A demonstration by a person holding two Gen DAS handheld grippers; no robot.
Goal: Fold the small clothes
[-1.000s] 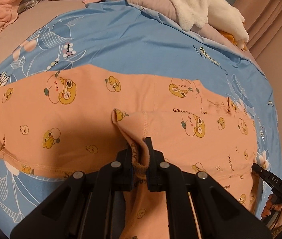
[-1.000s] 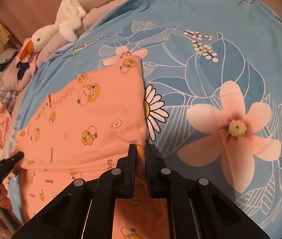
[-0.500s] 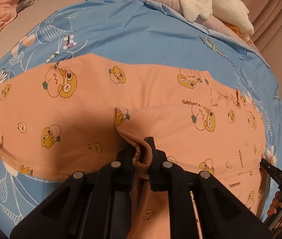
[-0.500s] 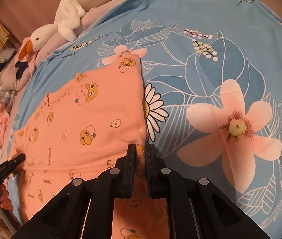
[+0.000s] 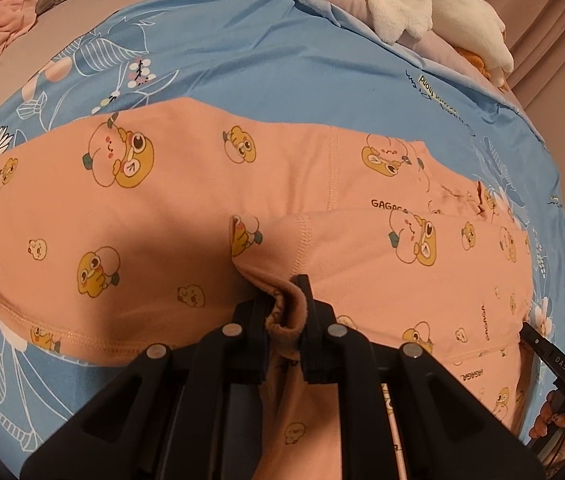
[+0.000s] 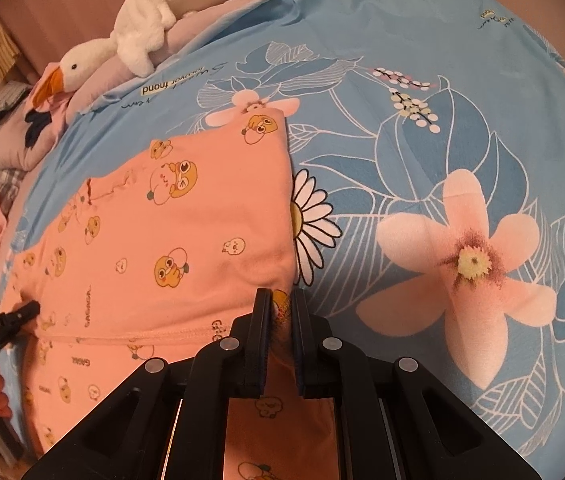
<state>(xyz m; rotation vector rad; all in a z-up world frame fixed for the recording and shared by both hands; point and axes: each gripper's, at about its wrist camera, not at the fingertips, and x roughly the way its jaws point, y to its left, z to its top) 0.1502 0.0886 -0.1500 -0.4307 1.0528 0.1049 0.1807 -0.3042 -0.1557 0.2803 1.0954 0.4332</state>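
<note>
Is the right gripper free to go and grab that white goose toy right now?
Probably not: the right gripper is shut on the orange garment, and the goose toy lies far across the blue sheet.

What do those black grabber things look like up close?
Each tool is matte black plastic: two flat, straight fingers on angular arms with triangular cut-outs and round silver pins. From the side, the right tool carries small white lettering on a slim finger.
</note>
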